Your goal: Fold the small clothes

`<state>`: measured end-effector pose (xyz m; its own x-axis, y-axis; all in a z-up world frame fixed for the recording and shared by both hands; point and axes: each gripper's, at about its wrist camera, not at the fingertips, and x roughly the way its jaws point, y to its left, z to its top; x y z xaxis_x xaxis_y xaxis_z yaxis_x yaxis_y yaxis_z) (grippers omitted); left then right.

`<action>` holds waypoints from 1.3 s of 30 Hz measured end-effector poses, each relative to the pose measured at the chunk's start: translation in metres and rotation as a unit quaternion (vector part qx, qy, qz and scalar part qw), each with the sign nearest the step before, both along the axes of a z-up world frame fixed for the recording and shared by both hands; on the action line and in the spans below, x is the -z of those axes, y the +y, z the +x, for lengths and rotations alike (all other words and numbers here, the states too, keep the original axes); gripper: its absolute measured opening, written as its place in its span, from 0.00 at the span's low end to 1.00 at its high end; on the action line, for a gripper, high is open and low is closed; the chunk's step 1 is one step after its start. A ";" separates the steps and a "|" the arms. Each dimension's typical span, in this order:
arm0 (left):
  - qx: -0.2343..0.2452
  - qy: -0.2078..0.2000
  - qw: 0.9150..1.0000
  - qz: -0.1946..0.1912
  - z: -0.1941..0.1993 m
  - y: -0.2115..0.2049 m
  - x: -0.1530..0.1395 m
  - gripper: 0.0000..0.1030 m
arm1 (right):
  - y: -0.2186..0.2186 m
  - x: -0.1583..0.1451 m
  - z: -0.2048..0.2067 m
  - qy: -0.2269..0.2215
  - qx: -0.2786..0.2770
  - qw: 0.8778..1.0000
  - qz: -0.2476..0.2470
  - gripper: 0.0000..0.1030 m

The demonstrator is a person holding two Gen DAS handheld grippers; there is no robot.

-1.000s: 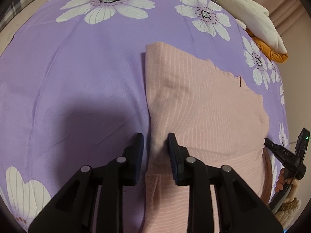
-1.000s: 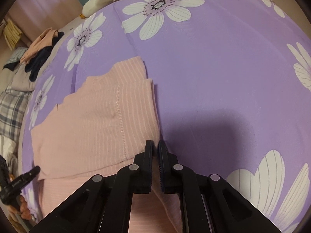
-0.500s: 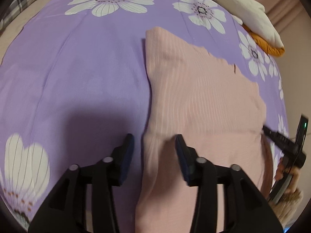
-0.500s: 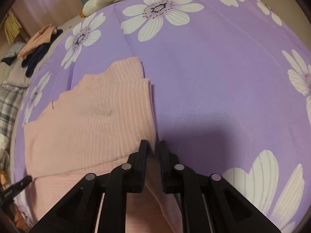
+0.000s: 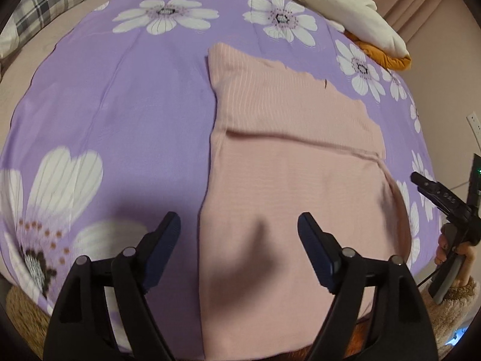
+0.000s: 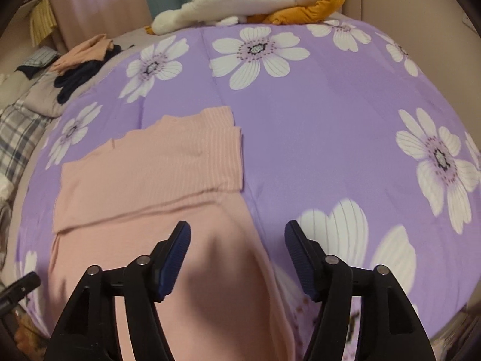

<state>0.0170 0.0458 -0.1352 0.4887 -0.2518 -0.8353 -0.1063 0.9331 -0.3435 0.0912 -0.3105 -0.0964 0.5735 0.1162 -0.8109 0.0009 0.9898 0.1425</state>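
Observation:
A pink ribbed garment (image 5: 288, 156) lies folded on the purple flowered bedspread (image 5: 126, 114); its upper layer ends in a fold line across the middle. My left gripper (image 5: 239, 228) hovers above the garment's near left edge, its jaws opening, nothing between the pads. In the right wrist view the same pink garment (image 6: 156, 174) lies at left, and my right gripper (image 6: 237, 234) hangs over its near right edge, jaws opening and holding nothing. The right gripper (image 5: 433, 192) also shows at the right edge of the left wrist view, held by a hand.
A white and orange pile of clothes (image 6: 255, 0) sits at the far edge of the bed. Pink and dark clothes (image 6: 81, 57) lie at the far left by a plaid pillow (image 6: 18, 132). A wall (image 5: 445, 69) runs along the right.
Both grippers let go of the pink garment's edges, opened wide and pulled back and up. The garment now lies flat with its folded layer on top.

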 end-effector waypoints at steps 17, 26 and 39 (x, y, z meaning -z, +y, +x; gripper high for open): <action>0.053 0.036 0.998 -0.031 -0.066 -0.026 0.036 0.76 | -0.008 0.028 -0.117 0.064 0.019 0.997 0.025 0.65; 0.046 0.038 0.998 -0.028 -0.081 -0.023 0.041 0.43 | -0.002 0.066 -0.144 0.128 0.042 0.991 0.023 0.65; 0.016 0.011 0.995 -0.097 -0.078 -0.010 0.022 0.06 | 0.001 0.050 -0.144 0.107 -0.015 0.989 0.102 0.12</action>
